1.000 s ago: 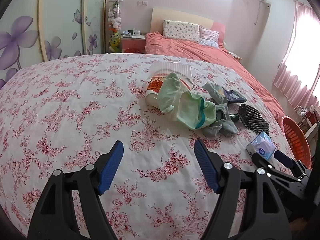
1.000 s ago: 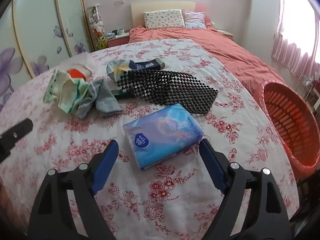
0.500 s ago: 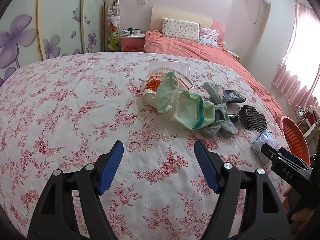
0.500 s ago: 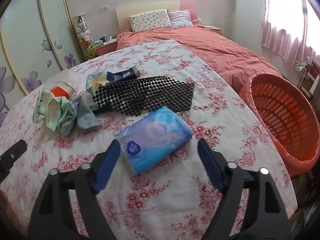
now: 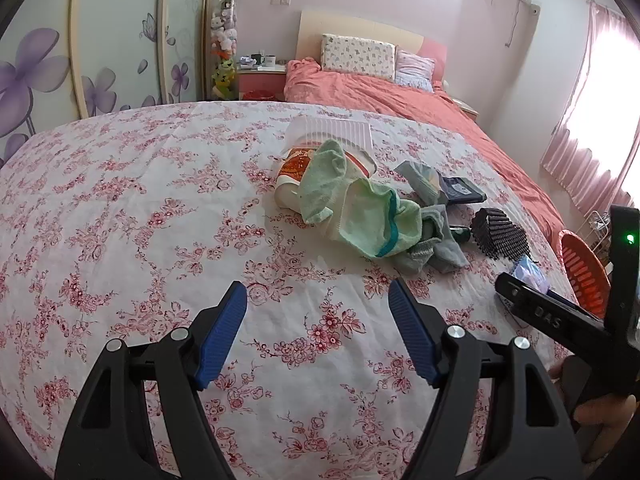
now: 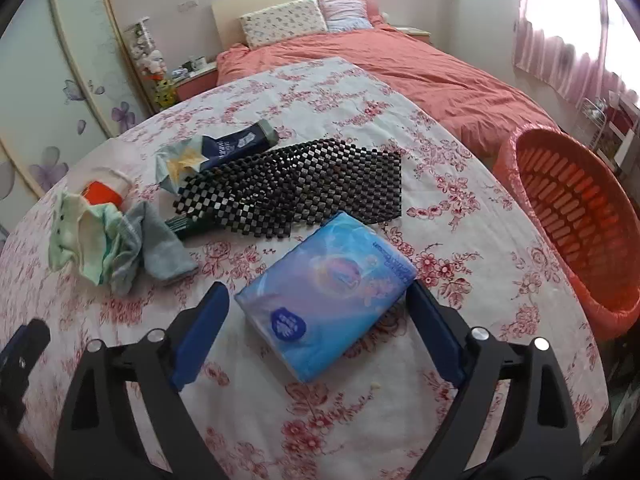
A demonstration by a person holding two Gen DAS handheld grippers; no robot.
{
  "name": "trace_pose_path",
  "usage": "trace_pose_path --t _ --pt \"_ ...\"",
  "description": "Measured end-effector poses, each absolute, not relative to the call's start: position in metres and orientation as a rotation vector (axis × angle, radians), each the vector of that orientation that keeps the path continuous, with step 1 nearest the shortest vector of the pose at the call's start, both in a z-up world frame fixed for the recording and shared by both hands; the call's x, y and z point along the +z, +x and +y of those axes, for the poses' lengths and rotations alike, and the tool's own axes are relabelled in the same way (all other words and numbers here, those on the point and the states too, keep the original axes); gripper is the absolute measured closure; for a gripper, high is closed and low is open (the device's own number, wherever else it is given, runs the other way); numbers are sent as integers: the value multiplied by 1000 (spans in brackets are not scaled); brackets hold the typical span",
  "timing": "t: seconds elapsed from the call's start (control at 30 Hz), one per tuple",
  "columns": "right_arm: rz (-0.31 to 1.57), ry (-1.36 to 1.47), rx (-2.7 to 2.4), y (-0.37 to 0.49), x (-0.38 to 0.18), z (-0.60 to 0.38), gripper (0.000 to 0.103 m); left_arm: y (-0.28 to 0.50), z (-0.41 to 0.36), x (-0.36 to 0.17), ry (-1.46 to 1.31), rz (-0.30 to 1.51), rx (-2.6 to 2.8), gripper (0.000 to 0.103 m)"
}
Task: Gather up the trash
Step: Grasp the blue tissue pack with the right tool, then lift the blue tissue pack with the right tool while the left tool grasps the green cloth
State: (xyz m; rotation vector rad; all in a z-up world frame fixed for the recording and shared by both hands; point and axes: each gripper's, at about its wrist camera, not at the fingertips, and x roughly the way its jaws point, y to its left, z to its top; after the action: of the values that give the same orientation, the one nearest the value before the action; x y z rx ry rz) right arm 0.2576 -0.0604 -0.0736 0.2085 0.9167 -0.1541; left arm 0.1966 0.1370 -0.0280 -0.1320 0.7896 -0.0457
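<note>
A blue tissue pack [image 6: 328, 312] lies on the floral sheet [image 6: 440, 208], right between the fingers of my right gripper [image 6: 318, 285]. Its jaws are opening and the pads stand off the pack's sides. Beyond it lie a black beaded mat [image 6: 304, 192], a dark blue tube [image 6: 236, 144], a grey sock [image 6: 164, 244] and a green cloth [image 6: 88, 240] draped over an orange instant-noodle cup [image 6: 104, 194]. My left gripper [image 5: 317, 286] hangs open over bare sheet, short of the green cloth [image 5: 360, 212] and cup [image 5: 296, 168].
An orange plastic basket [image 6: 576, 220] stands on the floor off the bed's right edge. A white ribbed lid [image 5: 332, 132] lies behind the cup. A second bed with a pink cover [image 5: 380, 92] and a wardrobe [image 5: 80, 48] stand beyond.
My right gripper has closed in on the tissue pack and rolled slightly; the pack now sits between its jaws, which stand wider. The left gripper has not moved.
</note>
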Motion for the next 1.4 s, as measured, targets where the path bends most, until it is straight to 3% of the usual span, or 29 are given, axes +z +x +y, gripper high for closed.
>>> trace_pose_path --t 0.1,0.27,0.53,0.6,0.63,0.97,1.23,1.33,1.37,1.4 --pt "915 169 -173 263 -76 -55 15 196 136 -28 -132 790 -45 31" --pt "895 168 -127 251 -73 -63 27 197 137 -28 -132 787 -45 31" --pt "888 189 -157 239 -73 -80 28 198 134 -29 -134 791 -51 31" --pt "889 177 -155 239 -73 -80 35 197 133 -28 -126 789 -50 31" --pt "885 165 -159 239 -74 -79 46 197 133 -28 -123 788 -49 31" --pt "849 183 -145 230 -68 -89 56 216 132 -20 -149 759 -56 33" --pt "826 188 -126 220 -60 -100 56 259 131 -30 -143 804 -1 49" --pt "823 193 -122 216 -59 -104 55 272 133 -40 -158 850 2 69" --pt "822 194 -121 215 -58 -105 55 273 134 -42 -168 859 -4 82" --pt "821 195 -121 214 -58 -107 55 274 135 -43 -181 865 -13 86"
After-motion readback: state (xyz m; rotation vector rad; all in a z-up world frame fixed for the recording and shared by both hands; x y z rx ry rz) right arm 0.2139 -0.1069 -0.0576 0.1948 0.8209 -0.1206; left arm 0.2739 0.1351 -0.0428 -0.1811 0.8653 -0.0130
